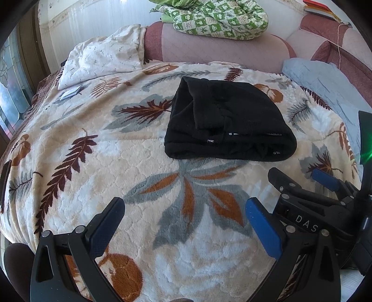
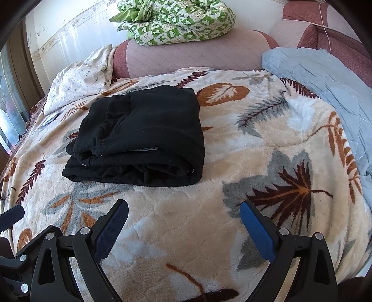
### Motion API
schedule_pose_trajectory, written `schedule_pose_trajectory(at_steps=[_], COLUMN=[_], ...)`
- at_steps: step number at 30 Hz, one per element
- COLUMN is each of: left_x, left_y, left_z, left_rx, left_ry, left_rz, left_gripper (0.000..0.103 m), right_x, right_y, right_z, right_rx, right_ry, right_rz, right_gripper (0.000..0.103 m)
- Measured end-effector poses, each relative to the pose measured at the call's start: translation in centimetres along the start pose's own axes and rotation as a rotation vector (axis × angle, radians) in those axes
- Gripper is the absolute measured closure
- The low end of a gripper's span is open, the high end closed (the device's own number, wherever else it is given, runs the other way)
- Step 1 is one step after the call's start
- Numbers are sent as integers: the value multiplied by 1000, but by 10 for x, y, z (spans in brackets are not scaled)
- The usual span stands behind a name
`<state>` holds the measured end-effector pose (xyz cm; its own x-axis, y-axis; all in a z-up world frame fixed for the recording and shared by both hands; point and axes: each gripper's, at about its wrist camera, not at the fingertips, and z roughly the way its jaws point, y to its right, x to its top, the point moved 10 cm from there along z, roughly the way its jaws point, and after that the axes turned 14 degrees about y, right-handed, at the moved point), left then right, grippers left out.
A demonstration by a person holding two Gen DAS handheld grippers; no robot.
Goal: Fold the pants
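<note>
Leaf-print blanket (image 2: 209, 223), folded black pants (image 2: 144, 137) lying apart, left gripper (image 1: 183, 223) and right gripper (image 2: 183, 223) fingers wide, empty

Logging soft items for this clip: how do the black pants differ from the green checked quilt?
The black pants are plain, folded into a flat stack on the leaf blanket. The green checked quilt is patterned, bunched loosely, and sits higher, on the pink headboard. Neither gripper touches either.

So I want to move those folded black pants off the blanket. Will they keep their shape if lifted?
Probably not: the black pants look soft and loosely stacked, so layers would likely sag or unfold. Pushed, they would probably drag on the plush blanket.
</note>
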<state>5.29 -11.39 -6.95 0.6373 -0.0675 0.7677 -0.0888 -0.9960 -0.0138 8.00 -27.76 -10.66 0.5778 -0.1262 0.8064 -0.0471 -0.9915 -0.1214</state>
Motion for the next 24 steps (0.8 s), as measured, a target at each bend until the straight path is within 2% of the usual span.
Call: schedule_pose_trajectory(at_steps=[17,24], left_x=[-4,-3], left_y=[-2,-13], left_z=[3,6], left_rx=[0,18], left_ry=[-17,-19], left_rz=[-11,-38], left_gripper=[0,0], right_x=[-5,-2], right_y=[-1,0], right_z=[6,5], right_rx=[7,3], right_ry=[-30,-16], right_rz=[-28,-27], right_gripper=[4,4])
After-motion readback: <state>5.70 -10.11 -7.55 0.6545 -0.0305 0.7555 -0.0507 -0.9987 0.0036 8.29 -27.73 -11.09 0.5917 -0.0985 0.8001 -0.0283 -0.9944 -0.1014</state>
